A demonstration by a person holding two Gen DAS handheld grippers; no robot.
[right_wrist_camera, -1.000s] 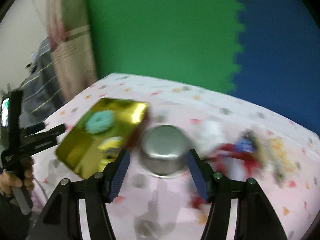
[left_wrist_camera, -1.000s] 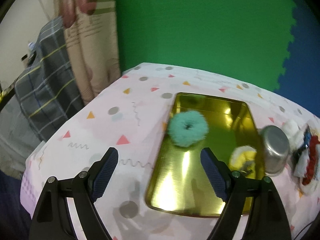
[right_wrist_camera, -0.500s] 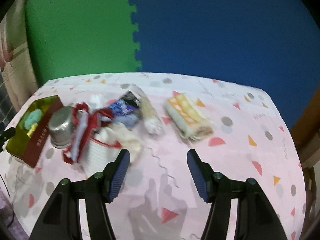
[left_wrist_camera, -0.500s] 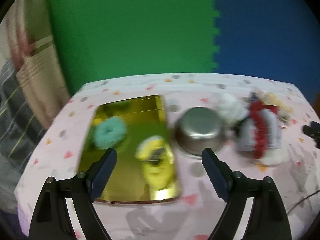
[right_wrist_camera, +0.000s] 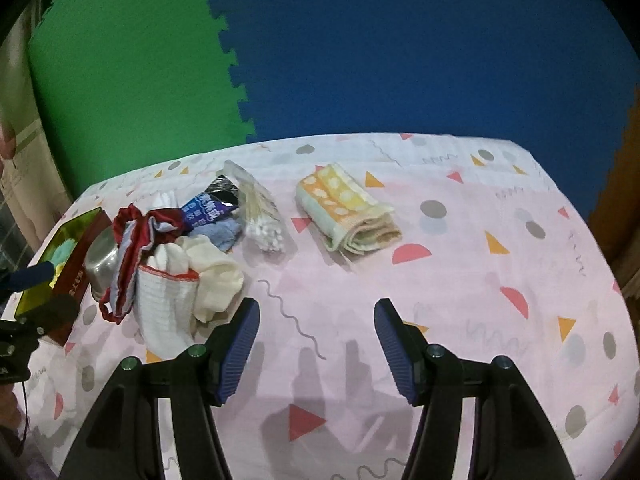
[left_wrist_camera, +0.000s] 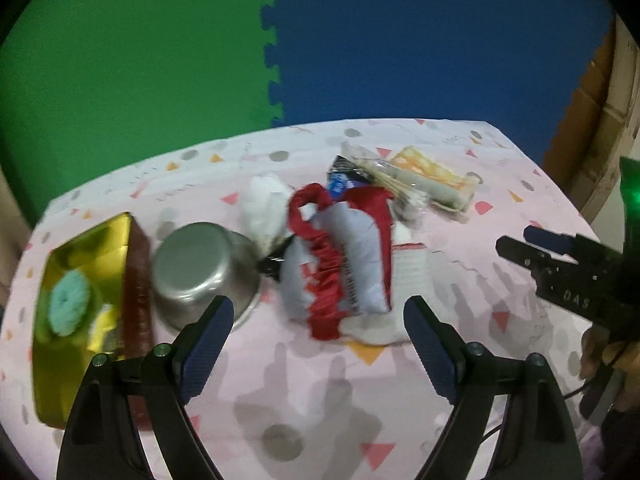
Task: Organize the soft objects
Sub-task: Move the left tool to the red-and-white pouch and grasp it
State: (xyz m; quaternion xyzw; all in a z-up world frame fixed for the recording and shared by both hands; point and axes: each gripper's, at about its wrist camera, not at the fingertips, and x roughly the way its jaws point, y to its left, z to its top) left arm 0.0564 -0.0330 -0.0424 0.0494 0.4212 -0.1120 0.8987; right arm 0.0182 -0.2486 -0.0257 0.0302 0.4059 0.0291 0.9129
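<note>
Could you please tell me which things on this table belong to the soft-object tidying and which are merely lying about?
Belong: gold tray, teal scrunchie, red-trimmed cloth, white socks, folded towel.

Lying about: steel bowl, cotton swabs, blue packet.

Each hand-held gripper (left_wrist_camera: 318, 338) has black arms, ribbed blue pads (right_wrist_camera: 236, 350), silver screws.

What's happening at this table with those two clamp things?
A person is sorting soft items. The left gripper and right gripper are both open and empty above the tablecloth. A teal scrunchie lies in the gold tray; a cloth pile and folded towel wait outside it.
</note>
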